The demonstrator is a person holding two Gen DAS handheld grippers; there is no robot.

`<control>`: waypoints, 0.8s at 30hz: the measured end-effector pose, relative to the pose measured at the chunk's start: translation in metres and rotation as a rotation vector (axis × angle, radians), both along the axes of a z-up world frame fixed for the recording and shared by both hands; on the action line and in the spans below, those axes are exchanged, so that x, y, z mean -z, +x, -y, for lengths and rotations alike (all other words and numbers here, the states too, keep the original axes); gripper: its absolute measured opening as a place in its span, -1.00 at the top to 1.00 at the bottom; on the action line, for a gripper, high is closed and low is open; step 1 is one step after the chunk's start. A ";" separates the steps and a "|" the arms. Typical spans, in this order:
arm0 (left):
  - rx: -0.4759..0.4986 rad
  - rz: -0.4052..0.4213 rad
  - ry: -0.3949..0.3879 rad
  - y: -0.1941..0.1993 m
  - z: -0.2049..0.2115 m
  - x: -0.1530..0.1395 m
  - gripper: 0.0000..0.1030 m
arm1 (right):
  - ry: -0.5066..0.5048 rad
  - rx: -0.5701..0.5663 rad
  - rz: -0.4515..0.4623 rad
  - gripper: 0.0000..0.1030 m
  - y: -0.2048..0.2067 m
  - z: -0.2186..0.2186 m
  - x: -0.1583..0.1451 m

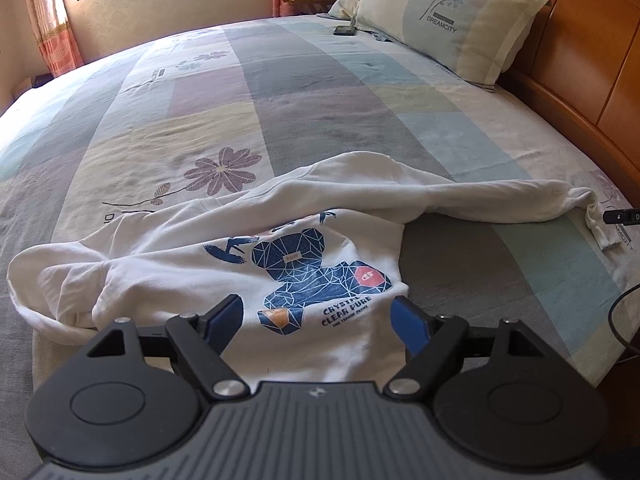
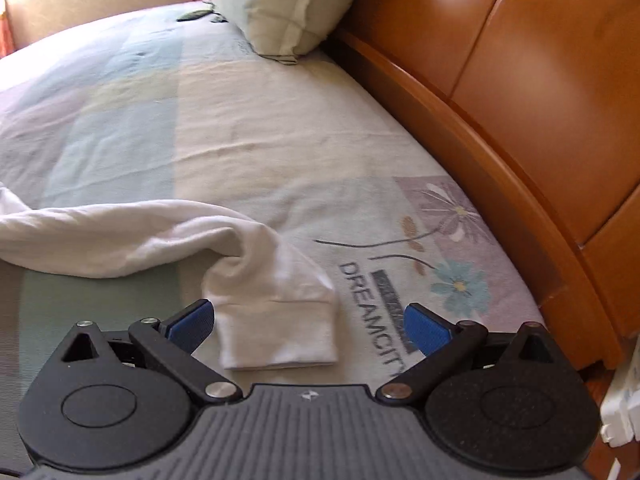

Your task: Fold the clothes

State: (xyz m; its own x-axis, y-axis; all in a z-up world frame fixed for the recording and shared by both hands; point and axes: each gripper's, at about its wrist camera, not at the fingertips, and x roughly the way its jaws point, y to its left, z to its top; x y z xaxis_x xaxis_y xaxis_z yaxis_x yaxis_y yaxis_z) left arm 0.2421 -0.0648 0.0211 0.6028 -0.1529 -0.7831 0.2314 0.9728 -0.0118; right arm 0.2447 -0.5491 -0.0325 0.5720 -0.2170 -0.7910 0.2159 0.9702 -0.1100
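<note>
A: Where is the sweatshirt?

B: The white sweatshirt (image 1: 224, 264) lies rumpled on the patchwork bedsheet (image 1: 304, 112), its printed front facing up, near the bed's edge. One sleeve (image 2: 132, 236) stretches toward the wooden headboard (image 2: 500, 92).

A: And the left gripper?

B: The left gripper (image 1: 318, 322) tilts steeply downward over the lower part of the print, its blue pads (image 1: 408, 330) spread wide with nothing pinched between them.

A: The right one?

B: The right gripper (image 2: 308, 326) angles down the same way over the sleeve's cuff (image 2: 276, 320). Its jaws stand wide apart on either side of the cuff, not pressing it. A pillow (image 2: 276, 4) leans against the headboard, well beyond.
</note>
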 end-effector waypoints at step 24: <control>-0.335 -0.087 -0.132 0.014 -0.228 0.067 -0.67 | 0.199 -0.368 -0.234 -1.00 0.018 -0.322 0.050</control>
